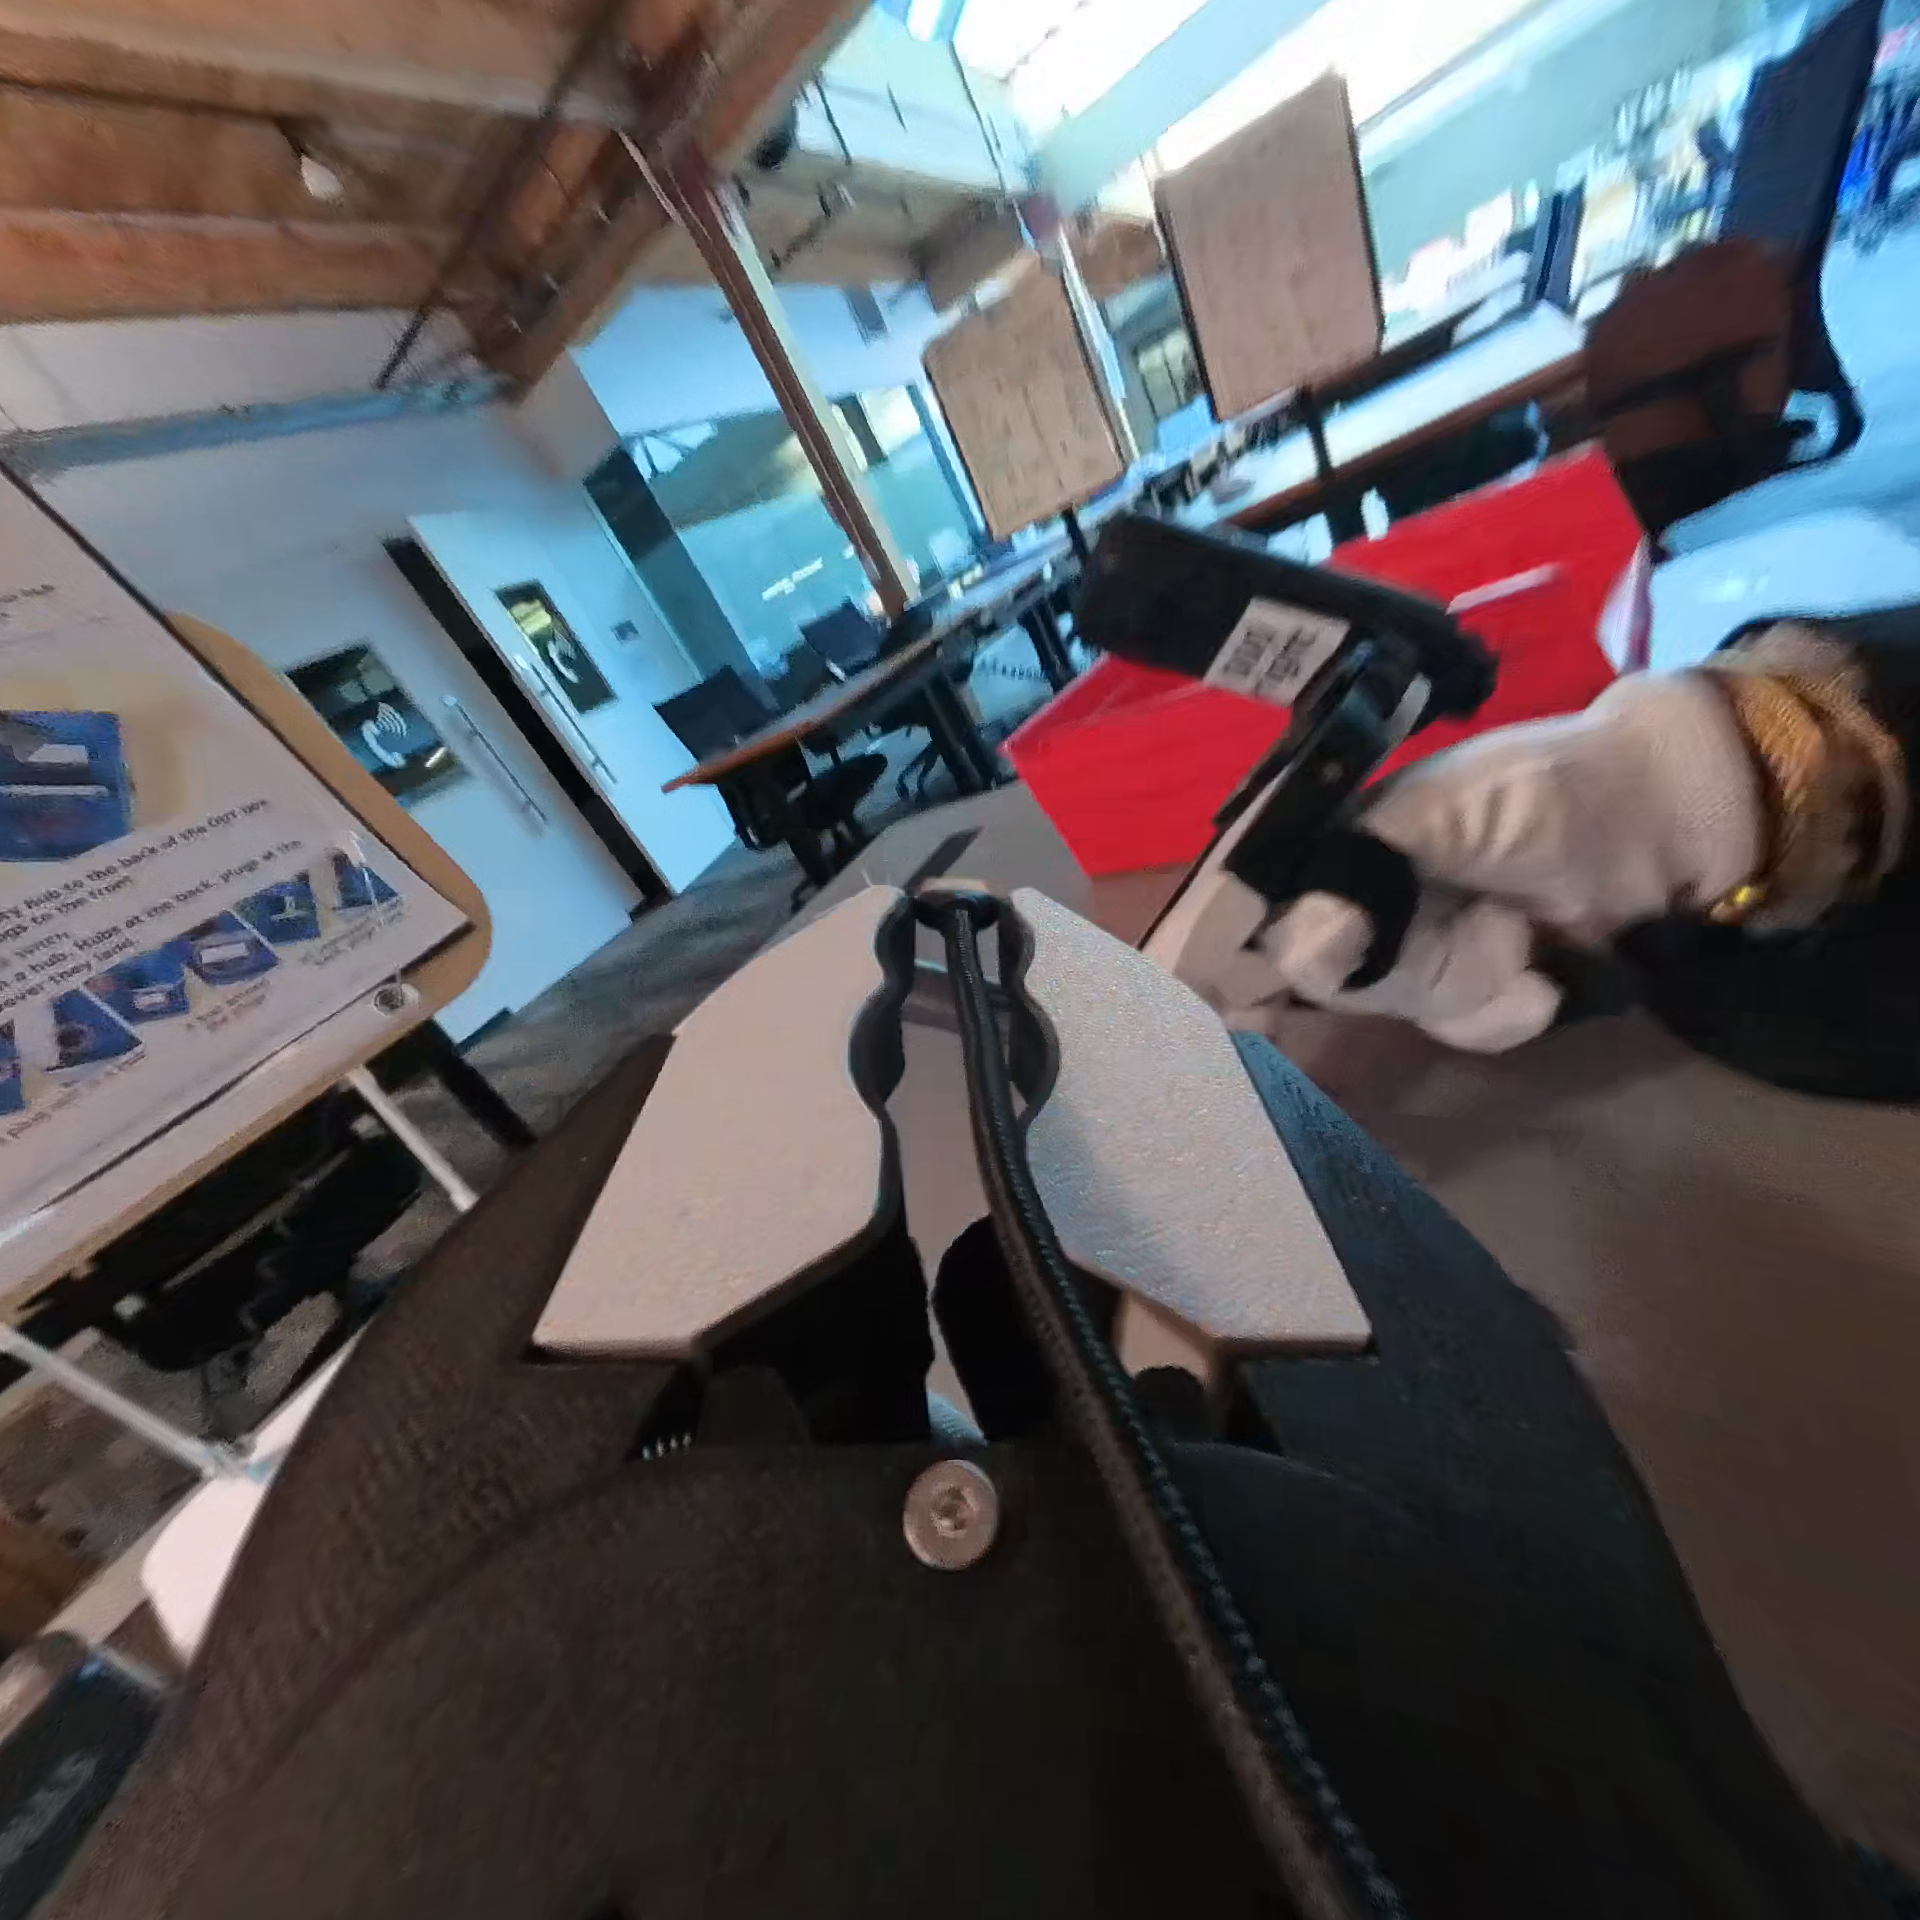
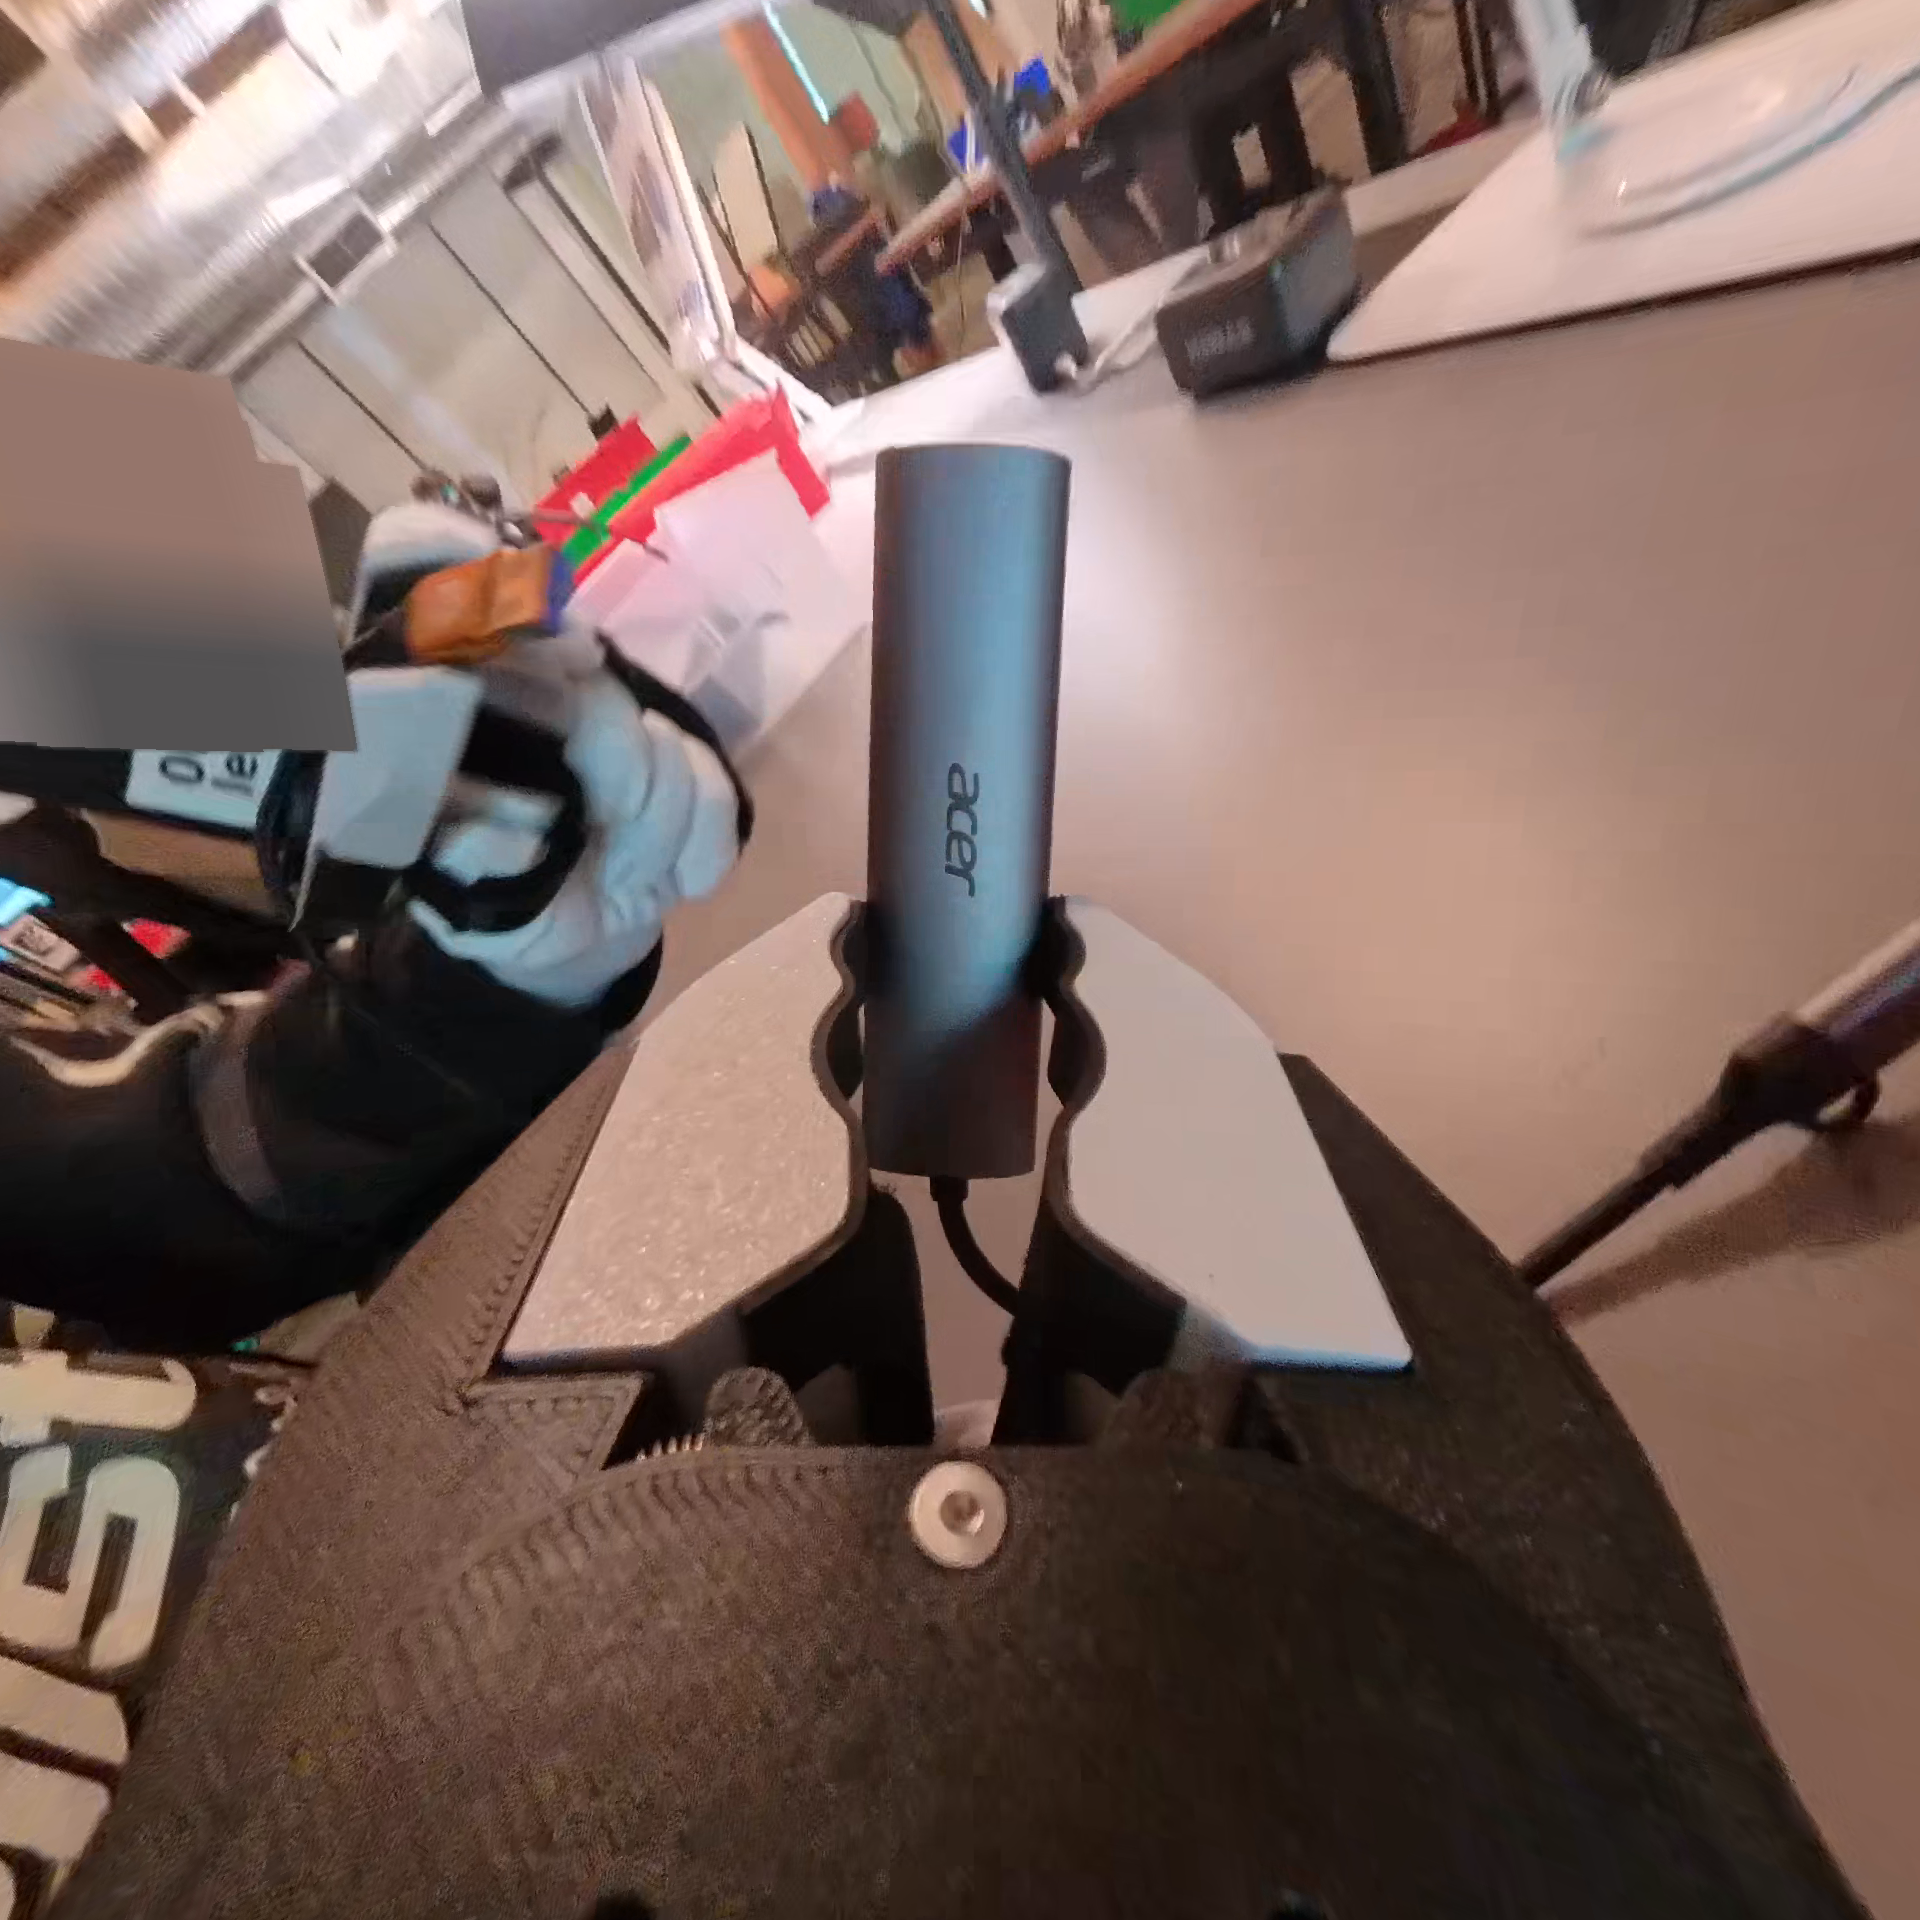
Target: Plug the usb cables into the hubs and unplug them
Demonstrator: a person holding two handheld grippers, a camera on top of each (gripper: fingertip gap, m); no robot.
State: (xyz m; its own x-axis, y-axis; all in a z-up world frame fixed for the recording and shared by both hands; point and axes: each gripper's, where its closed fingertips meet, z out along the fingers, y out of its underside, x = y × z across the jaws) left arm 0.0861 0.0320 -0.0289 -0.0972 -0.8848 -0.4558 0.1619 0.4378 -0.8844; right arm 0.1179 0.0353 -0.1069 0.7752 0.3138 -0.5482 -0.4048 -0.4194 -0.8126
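Note:
My left gripper is shut on a black braided USB cable that runs back between the fingers; the plug end at the tips is mostly hidden. My right gripper is shut on a grey bar-shaped USB hub, which stands up out of the fingers with its short black lead trailing below. The other gripper, held by a white-gloved hand, shows at the right in the left wrist view. A gloved hand with the left gripper shows at the left in the right wrist view.
A brown table top lies below. Another dark cable plug lies on it at the right. A red bin and an instruction sheet on a board stand nearby. A black box sits at the far table edge. Some 9 cm of space lies between my two pairs of fingers.

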